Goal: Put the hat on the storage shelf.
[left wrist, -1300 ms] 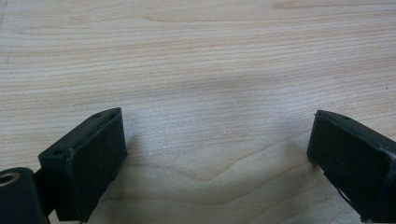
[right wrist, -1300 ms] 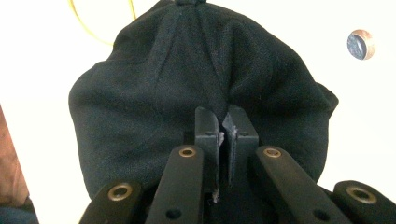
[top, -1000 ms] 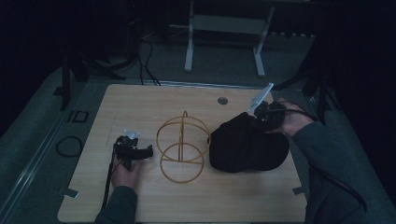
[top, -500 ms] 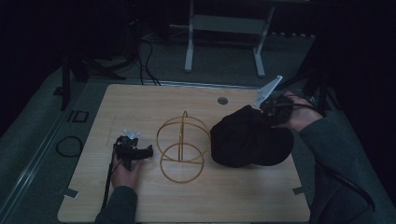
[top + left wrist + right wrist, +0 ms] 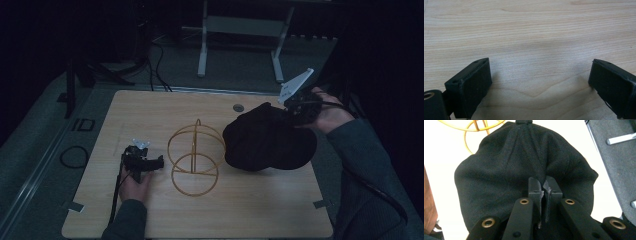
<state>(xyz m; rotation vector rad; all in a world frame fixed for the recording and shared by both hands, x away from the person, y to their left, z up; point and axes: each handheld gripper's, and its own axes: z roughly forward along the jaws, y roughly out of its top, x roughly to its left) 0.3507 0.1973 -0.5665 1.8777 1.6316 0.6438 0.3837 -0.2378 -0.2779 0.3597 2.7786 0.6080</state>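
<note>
Right of centre in the high view, the black cap (image 5: 267, 142), soft, light and limp, hangs pinched at its rim by the closed right gripper (image 5: 545, 185); the left gripper (image 5: 159, 161) rests open-jawed at lower left.

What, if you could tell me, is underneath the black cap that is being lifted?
Under the black cap, the wooden table shows at its raised front edge. The right gripper pinches its fabric. The cap hides whatever else lies beneath it.
</note>
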